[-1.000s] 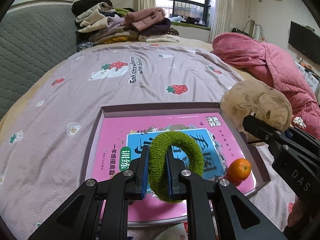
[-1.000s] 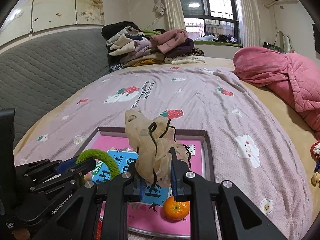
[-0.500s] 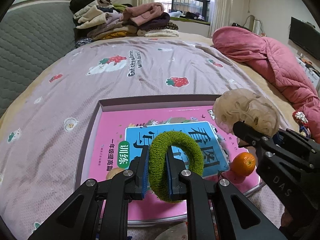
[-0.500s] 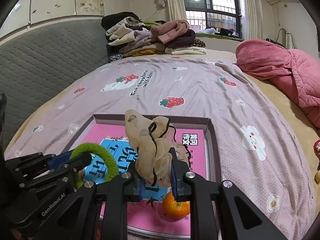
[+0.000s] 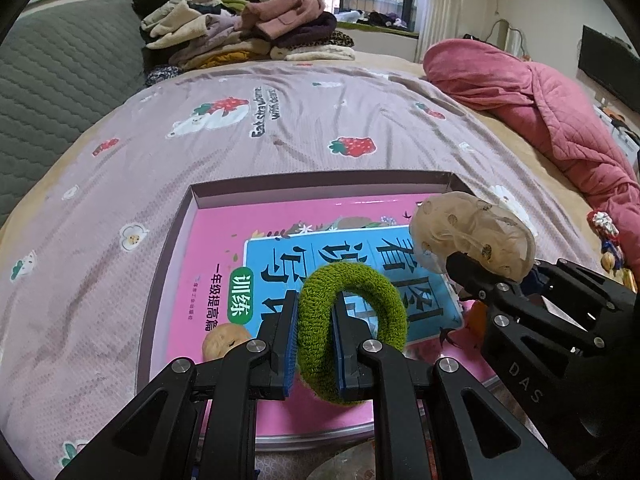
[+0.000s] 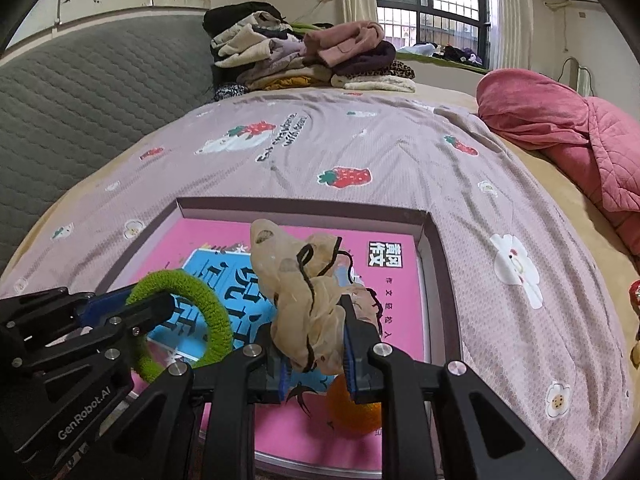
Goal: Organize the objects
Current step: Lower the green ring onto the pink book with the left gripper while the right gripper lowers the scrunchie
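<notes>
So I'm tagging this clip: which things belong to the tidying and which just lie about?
Job:
green scrunchie in left gripper
beige scrunchie in right gripper
box
pink book
orange

Lying about:
clothes pile
pink quilt

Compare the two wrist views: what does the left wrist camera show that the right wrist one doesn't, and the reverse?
Only the left wrist view shows a small tan potato-like item on the pink book, and a dark screen on the far wall.

Only the right wrist view shows the orange clearly, under the right gripper; in the left view it is nearly hidden.

Both show the box tray, the green hair tie clamped in the left gripper, the beige scrunchie clamped in the right, the clothes pile and the pink quilt.
</notes>
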